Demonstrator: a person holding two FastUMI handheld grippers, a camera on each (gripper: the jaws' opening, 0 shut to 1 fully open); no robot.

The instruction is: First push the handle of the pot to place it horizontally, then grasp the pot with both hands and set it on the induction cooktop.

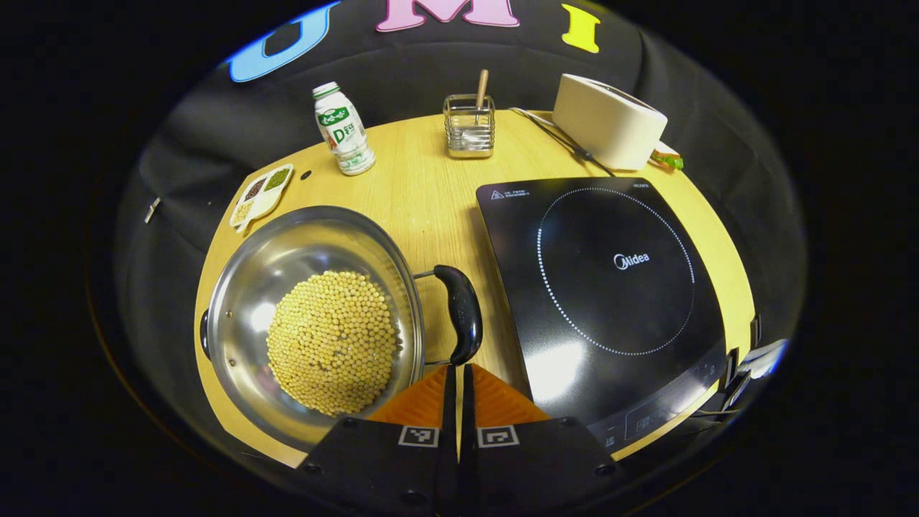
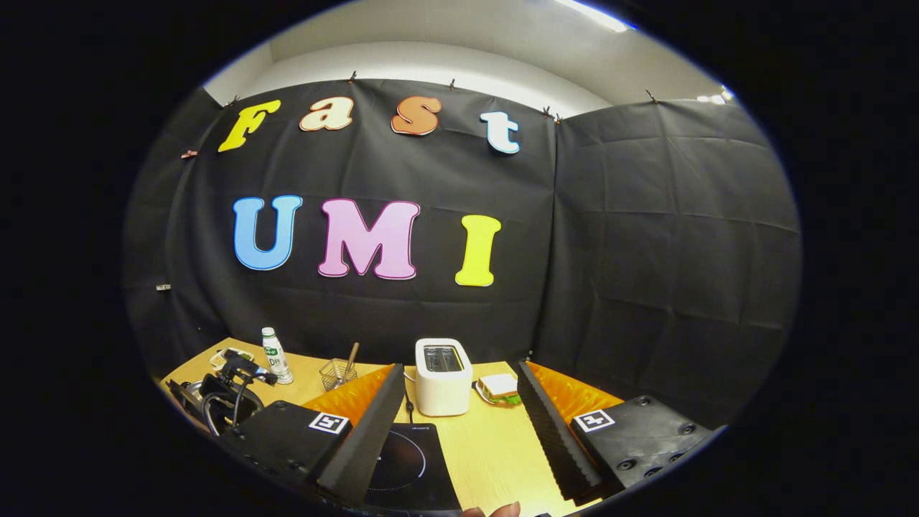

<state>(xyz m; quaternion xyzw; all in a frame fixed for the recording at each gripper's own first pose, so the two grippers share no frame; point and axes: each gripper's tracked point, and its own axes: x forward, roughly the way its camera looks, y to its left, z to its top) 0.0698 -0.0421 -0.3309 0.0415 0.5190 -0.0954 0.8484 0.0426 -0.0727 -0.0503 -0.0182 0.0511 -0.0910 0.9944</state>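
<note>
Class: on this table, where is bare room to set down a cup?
Bare wood lies between the pot and the cooktop, running back to the rack. The left edge is crowded by the bottle and dish; the toaster fills the far right corner.

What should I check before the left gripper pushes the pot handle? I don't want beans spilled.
1. Left gripper closed for pushing: ok, jaws together.
2. Contact with the handle: cannot tell; the tips sit right at its near end.
3. Handle position: not ok yet, it stands upright beside the pot rim rather than lying flat.
4. Beans settled: ok, heaped in the pot's middle, below the rim.
5. Cooktop free for the pot: ok, nothing lies on it.
6. Right gripper out of the way: ok, open, held high and pointing at the toaster.
</note>
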